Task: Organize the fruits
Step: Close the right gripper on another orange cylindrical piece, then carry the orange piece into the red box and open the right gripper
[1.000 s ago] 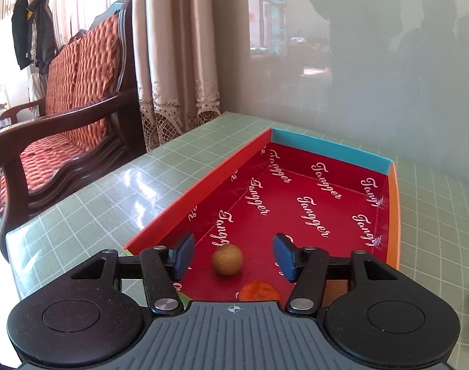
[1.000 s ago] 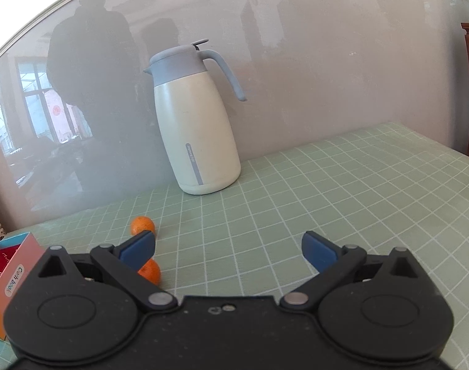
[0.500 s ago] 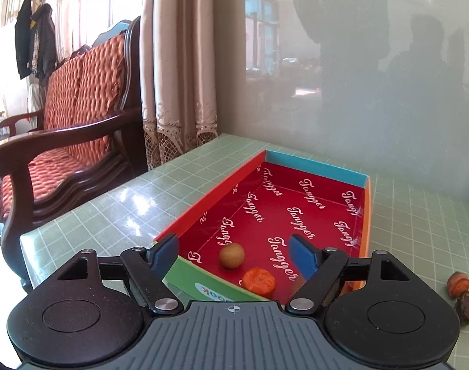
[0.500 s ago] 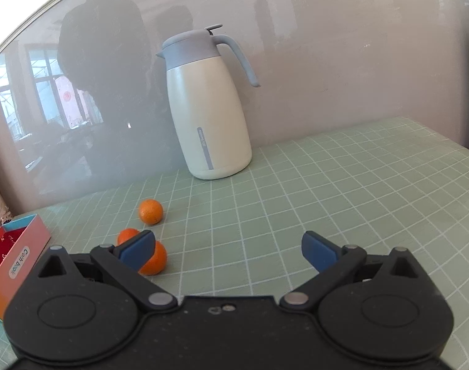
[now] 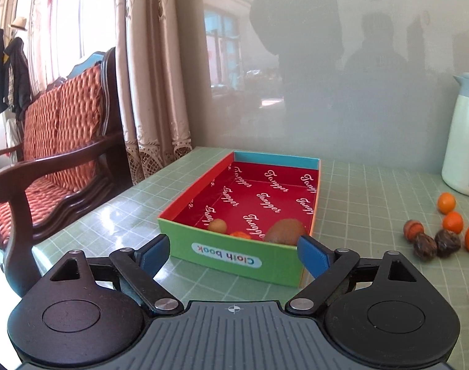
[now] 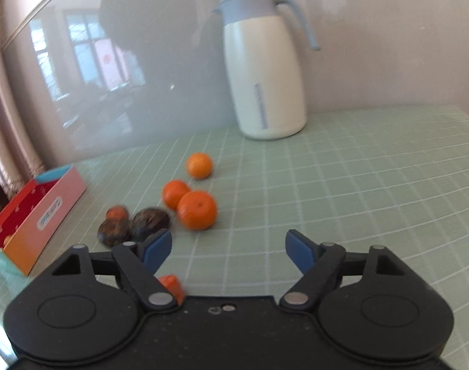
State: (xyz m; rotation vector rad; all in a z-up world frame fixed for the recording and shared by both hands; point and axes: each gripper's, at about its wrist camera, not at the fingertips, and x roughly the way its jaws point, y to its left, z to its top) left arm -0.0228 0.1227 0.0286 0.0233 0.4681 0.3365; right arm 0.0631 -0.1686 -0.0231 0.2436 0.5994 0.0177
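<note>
Left hand-held gripper (image 5: 233, 254) opening, empty, before red-lined cardboard box (image 5: 228, 257); right hand-held gripper (image 6: 228, 248) closing, empty, near round orange tangerine (image 6: 197, 210) on green-checked tabletop (image 6: 342, 185).

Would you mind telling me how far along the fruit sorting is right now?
Early on. Three fruits already lie in the red box. Nothing is in hand: the left gripper is opening empty before the box, and the right gripper is closing on nothing over the table. The oranges and dark fruits by the jug remain.
</note>
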